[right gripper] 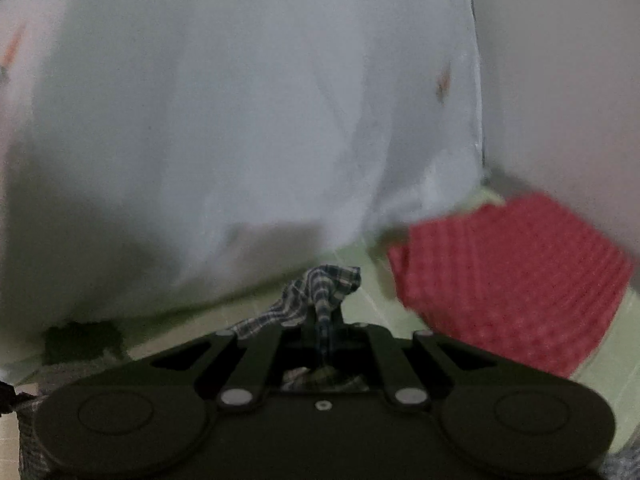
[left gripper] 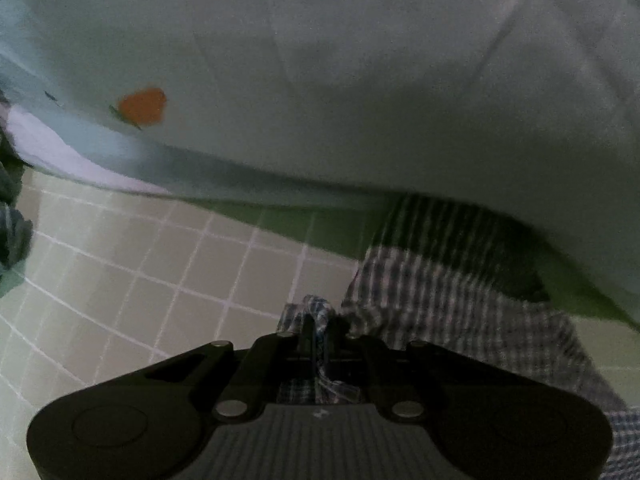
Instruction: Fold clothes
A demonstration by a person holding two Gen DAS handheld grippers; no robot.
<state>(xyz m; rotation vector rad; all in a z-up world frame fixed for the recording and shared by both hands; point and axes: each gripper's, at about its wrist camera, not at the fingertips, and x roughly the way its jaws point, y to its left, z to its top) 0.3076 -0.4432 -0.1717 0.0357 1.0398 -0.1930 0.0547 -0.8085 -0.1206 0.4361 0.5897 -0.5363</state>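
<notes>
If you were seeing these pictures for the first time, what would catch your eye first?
A pale sheet fills the upper half of both views, with an orange spot at its left. Both tools pinch plaid cloth, and a red cloth lies at right.

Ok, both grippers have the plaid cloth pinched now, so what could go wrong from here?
1. Each grip is only a small bunched bit of plaid cloth: the left gripper and right gripper could lose it under tension.
2. The pale sheet hangs close ahead and may snag.
3. The red cloth lies beside the right gripper and could get dragged along.
</notes>
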